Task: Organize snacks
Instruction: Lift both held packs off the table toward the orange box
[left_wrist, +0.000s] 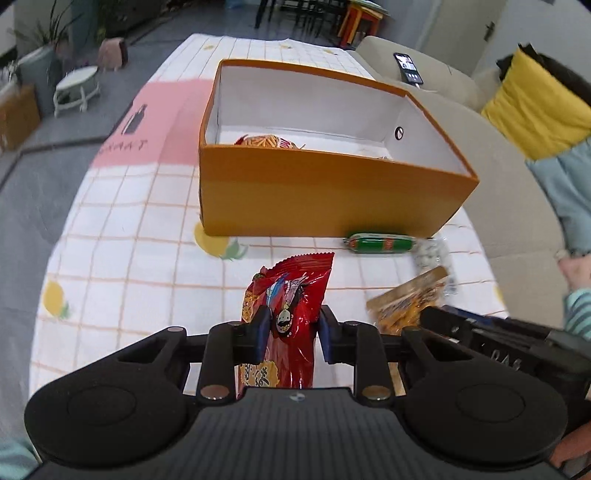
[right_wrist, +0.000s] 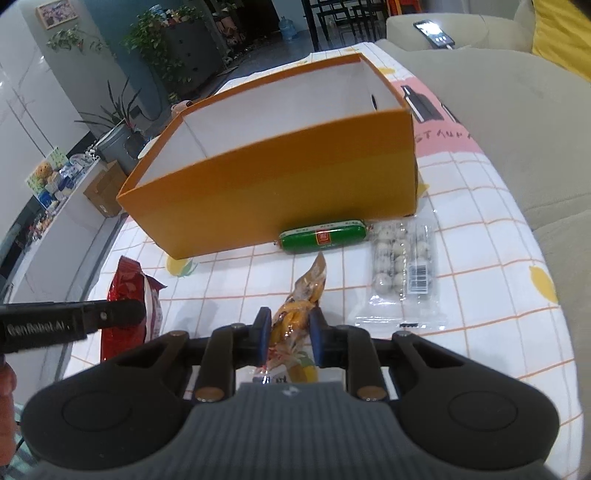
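Left gripper (left_wrist: 291, 325) clamps one red snack packet (left_wrist: 291, 295); right gripper (right_wrist: 289, 328) clamps one yellow snack bag (right_wrist: 295, 314); one green sausage (right_wrist: 323, 236), one orange box (right_wrist: 280, 184)

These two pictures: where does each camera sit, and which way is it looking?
Left wrist view: on the left gripper, looking down along its fingers at the red crinkly snack packet it grips and the open orange cardboard box; a striped sleeve shows at right.
Right wrist view: on the right gripper, looking at the yellow-orange snack bag it grips, box beyond; a fingertip shows at the left edge.
Shared: the box, both packets, the green sausage stick, the checked tablecloth.
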